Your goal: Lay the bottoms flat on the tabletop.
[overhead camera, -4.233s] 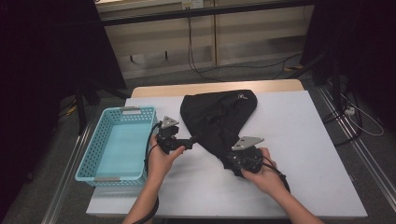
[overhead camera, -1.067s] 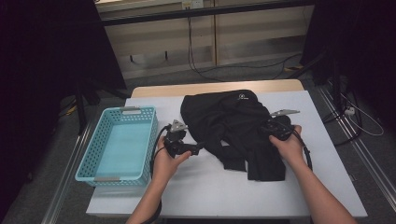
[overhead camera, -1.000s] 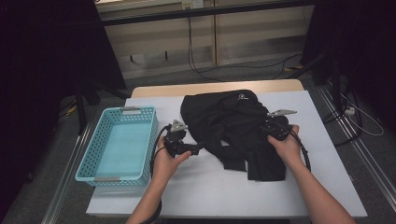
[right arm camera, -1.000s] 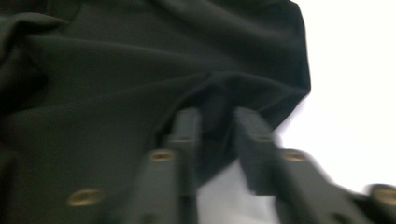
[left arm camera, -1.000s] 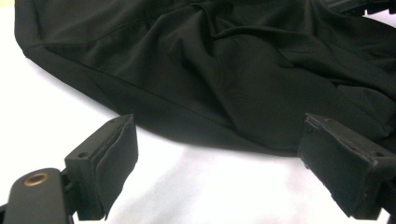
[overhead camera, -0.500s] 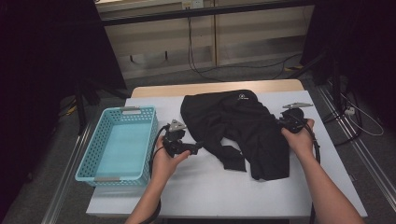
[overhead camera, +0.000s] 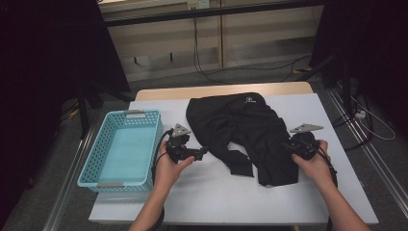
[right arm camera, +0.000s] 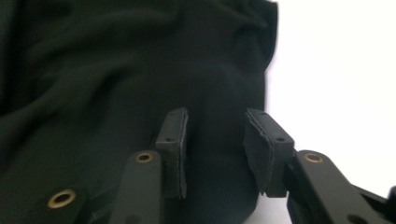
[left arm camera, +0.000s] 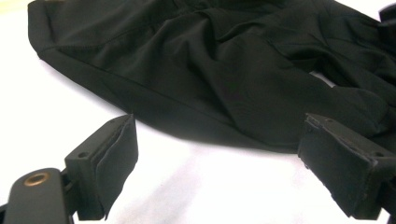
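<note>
High view: black shorts lie mid-surface, legs toward the near edge. Right tool, jaws half-open astride cloth at the right hem, is nearer; left tool gapes wide, empty, just beside the left edge.

Matt black cloth garment lies creased on a smooth white table, beside a perforated turquoise plastic basket.

The high view was dim with dark surroundings, while both gripper views showed the white worktop overexposed and slightly blurred.
</note>
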Demonstrator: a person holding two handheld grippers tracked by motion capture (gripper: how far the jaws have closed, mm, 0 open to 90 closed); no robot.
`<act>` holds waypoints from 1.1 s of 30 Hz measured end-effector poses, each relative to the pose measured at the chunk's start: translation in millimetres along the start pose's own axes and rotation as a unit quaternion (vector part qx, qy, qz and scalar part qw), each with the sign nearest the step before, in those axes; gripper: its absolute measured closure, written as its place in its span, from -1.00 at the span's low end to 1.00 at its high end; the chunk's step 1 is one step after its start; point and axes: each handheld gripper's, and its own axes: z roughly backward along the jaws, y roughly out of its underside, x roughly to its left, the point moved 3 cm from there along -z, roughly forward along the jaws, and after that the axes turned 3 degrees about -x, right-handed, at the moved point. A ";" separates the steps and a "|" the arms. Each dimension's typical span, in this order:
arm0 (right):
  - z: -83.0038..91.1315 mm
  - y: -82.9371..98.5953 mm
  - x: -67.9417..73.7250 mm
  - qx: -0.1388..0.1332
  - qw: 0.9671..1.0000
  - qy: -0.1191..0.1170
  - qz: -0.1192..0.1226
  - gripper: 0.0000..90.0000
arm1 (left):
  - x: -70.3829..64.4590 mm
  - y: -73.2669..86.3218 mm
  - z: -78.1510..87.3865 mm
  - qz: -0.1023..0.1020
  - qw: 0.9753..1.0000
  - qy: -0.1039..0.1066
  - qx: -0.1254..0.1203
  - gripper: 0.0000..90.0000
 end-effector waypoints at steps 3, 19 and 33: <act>5.3 3.6 1.5 -0.001 1.000 -0.002 0.002 0.29 | -0.1 0.5 0.2 -0.003 1.000 -0.001 0.001 -0.72; 34.8 24.8 22.5 -0.006 0.999 -0.038 0.026 0.38 | 1.4 4.0 -5.2 -0.004 1.000 0.002 0.009 -0.74; 50.4 42.0 11.1 0.008 0.998 -0.062 0.025 1.00 | 1.6 0.2 -2.9 -0.002 1.000 0.006 0.001 -0.73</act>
